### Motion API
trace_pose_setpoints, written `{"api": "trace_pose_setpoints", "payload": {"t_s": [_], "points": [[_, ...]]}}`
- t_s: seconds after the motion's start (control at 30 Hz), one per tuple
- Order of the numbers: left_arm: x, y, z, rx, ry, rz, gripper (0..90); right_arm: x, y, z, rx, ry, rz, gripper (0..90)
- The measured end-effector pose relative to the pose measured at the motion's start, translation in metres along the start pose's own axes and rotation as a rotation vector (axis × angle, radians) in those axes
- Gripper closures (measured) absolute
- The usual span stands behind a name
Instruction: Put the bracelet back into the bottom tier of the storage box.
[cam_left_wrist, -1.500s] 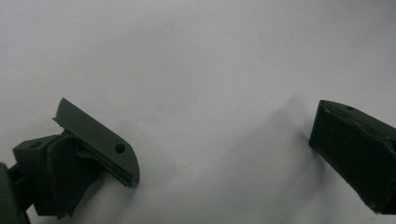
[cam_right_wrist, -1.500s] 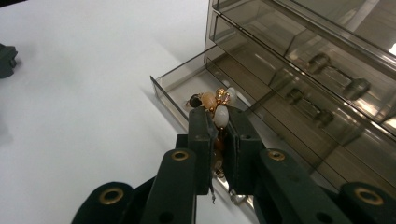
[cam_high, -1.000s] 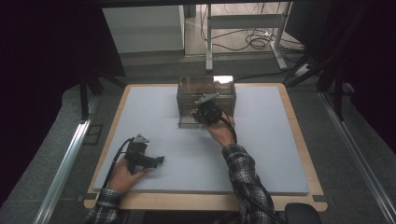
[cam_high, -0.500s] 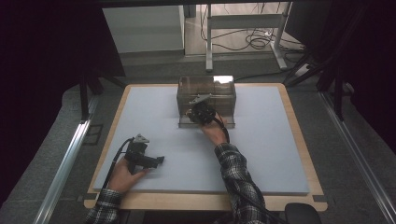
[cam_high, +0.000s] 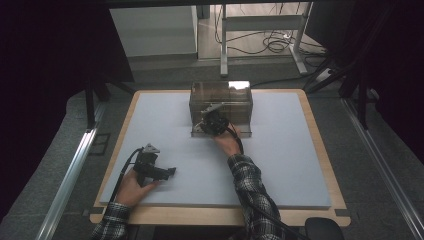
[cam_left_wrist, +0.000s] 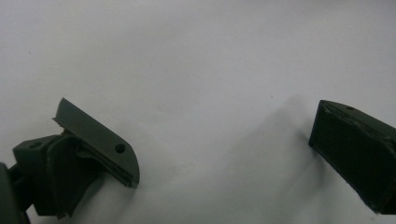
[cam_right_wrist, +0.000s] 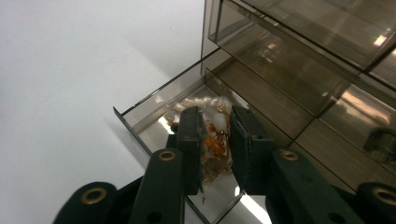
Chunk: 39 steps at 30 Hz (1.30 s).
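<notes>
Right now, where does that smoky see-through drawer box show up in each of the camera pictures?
High view: drawer box stands at the table's far middle.
Left gripper view: not in it.
Right gripper view: upper right, its bottom drawer pulled out.
Shared landmark: the right gripper at that drawer.

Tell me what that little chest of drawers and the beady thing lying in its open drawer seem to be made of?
The chest of drawers looks like smoke-tinted clear plastic, probably acrylic: you see through its walls, and they throw glossy reflections. The beady thing seems to be jewellery: pearl-like white beads, amber-coloured stones and a thin gold-toned chain, all shiny; real or imitation is not clear. It lies between the right hand-held gripper's jaws.
</notes>
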<state>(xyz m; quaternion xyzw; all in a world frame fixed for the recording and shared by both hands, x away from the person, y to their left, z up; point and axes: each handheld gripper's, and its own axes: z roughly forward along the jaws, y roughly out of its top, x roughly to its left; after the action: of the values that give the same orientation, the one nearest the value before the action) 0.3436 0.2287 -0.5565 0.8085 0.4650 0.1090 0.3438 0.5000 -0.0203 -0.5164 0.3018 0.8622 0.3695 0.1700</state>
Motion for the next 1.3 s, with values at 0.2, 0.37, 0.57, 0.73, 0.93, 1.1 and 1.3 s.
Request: {"api": "trace_pose_setpoints", "payload": {"t_s": [0.2,0.37,0.57,0.73,0.93,1.1,1.3], "points": [[0.0,0.0,0.0,0.0,0.001,0.0,0.0,-0.002,0.001,-0.004,-0.004,0.004,0.006,69.6],[0.0,0.0,0.0,0.0,0.0,0.0,0.0,0.0,0.002,-0.005,-0.002,0.011,0.007,65.0],[0.0,0.0,0.0,0.0,0.0,0.0,0.0,0.002,0.003,-0.008,0.001,0.019,0.0,60.7],[0.0,0.0,0.0,0.0,-0.001,0.0,0.0,0.003,0.004,-0.011,0.004,0.026,0.0,57.9],[0.0,0.0,0.0,0.0,-0.001,0.0,0.0,0.005,0.005,-0.014,0.002,0.036,0.0,55.6],[0.0,0.0,0.0,0.0,0.0,0.0,0.0,0.006,0.005,-0.018,0.007,0.039,-0.003,53.4],[0.0,0.0,0.0,0.0,0.0,0.0,0.0,0.006,0.005,-0.022,0.008,0.041,-0.005,50.1]]}}
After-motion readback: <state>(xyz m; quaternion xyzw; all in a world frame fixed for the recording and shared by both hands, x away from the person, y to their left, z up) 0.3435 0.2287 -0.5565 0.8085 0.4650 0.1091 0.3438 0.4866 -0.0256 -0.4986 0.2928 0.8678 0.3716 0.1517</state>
